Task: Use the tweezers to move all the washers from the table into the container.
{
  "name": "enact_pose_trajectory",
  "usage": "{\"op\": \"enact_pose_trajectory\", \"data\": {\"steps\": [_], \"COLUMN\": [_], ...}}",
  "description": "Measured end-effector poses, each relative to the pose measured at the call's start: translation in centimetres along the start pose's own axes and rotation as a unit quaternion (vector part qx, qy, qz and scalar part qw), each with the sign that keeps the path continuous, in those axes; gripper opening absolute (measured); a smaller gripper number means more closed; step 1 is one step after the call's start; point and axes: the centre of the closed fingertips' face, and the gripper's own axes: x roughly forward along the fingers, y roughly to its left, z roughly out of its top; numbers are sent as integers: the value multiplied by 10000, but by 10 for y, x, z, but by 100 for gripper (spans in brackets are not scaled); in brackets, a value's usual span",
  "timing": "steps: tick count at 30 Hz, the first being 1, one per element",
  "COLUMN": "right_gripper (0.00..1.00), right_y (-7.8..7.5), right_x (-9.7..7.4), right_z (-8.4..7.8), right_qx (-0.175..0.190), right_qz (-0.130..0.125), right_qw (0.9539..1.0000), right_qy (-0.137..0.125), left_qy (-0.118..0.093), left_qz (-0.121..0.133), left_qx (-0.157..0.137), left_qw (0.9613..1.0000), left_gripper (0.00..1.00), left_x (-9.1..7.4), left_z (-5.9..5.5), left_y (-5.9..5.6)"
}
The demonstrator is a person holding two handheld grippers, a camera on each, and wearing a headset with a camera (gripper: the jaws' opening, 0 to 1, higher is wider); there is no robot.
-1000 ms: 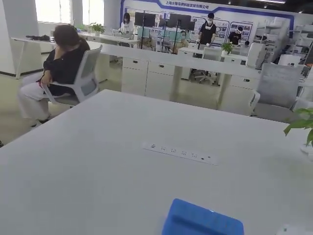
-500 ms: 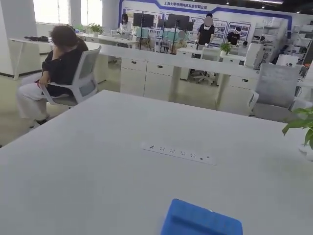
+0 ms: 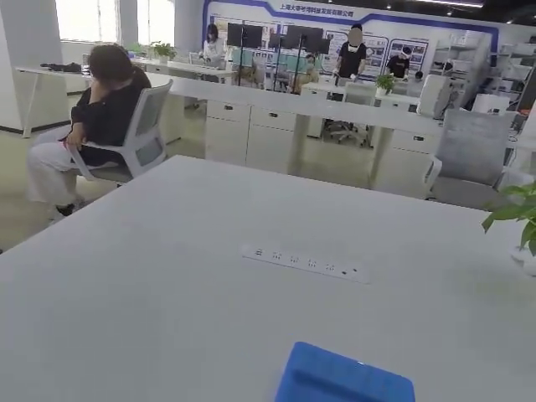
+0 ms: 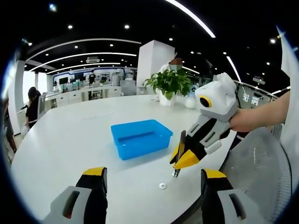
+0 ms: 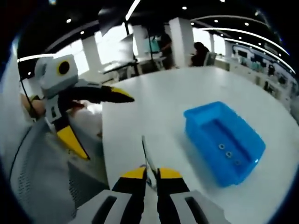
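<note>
1. Right tool [image 4: 182, 157] pinched the tweezers [image 4: 175, 170], which pointed steeply down at the table [image 4: 70, 140].
2. One washer [image 4: 162, 186] lay flat just beside the tips, on the left tool's side, seemingly not touching.
3. Left tool [image 4: 153, 173] hung spread, holding nothing.
4. The container [image 4: 140, 150] sat beyond the washer, so a short carry, by my reckoning.

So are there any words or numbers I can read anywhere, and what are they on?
Blue wall banner: a line of white characters, too small to read.
Wall posters: print too blurred to read.
Blue container, tweezers: no writing visible.
</note>
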Motion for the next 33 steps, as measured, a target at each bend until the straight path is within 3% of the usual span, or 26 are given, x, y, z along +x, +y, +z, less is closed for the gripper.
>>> {"op": "enact_pose_trajectory", "data": {"steps": [3,17,21,24,33], "right_gripper": [5,3,3,3,3], "right_y": [4,4,1,0,-21], "right_x": [2,2,0,-5,-25], "right_z": [0,-1,-1,3,18], "right_qx": [-430,-653,-416,99,587], "right_qz": [-88,-508,-633,-600,-699], "right_qw": [9990,9963,9971,9980,9944], "right_qy": [99,210,105,-190,-528], "left_qy": [13,-9,8,-24,-44], "left_qz": [0,-47,-18,-9,-13], "left_qx": [5,1,-10,-22,-23], "left_qw": [10000,10000,10000,10000,10000], "left_gripper": [84,84,84,84,84], "left_x": [0,1,0,0,0], "left_z": [-1,0,-1,0,1], "left_y": [0,-1,0,0,0]}}
